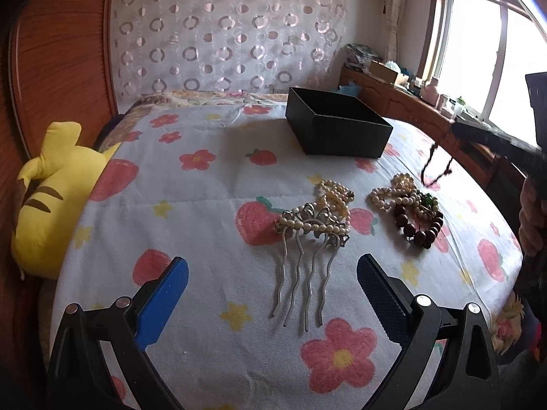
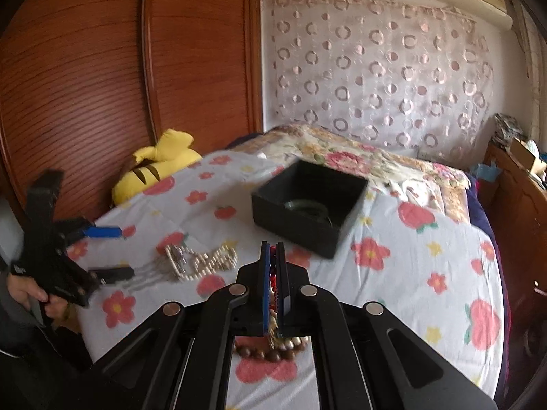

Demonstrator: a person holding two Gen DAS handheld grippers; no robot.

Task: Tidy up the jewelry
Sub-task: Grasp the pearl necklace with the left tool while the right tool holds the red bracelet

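Observation:
My left gripper (image 1: pixel 271 273) stands open just above the bedspread, its blue pads either side of the prongs of a pearl hair comb (image 1: pixel 307 232). Behind the comb lies a pearl strand (image 1: pixel 336 193). To the right is a heap of pearl and brown wooden bead bracelets (image 1: pixel 410 208). My right gripper (image 2: pixel 272 247) is shut on a thin red bead string (image 2: pixel 272 266), which dangles as a dark loop (image 1: pixel 437 167) in the left wrist view. It hovers over the bead heap (image 2: pixel 273 353). The open black box (image 2: pixel 307 205) ahead holds a dark bangle (image 2: pixel 307 206).
The flowered bedspread (image 1: pixel 205 212) covers a bed against a wooden wardrobe (image 2: pixel 85 85). A yellow plush toy (image 1: pixel 58 188) lies at the bed's left edge. A cluttered wooden sideboard (image 1: pixel 393 92) runs under the window at the right. A person's hand (image 2: pixel 30 294) grips the left tool.

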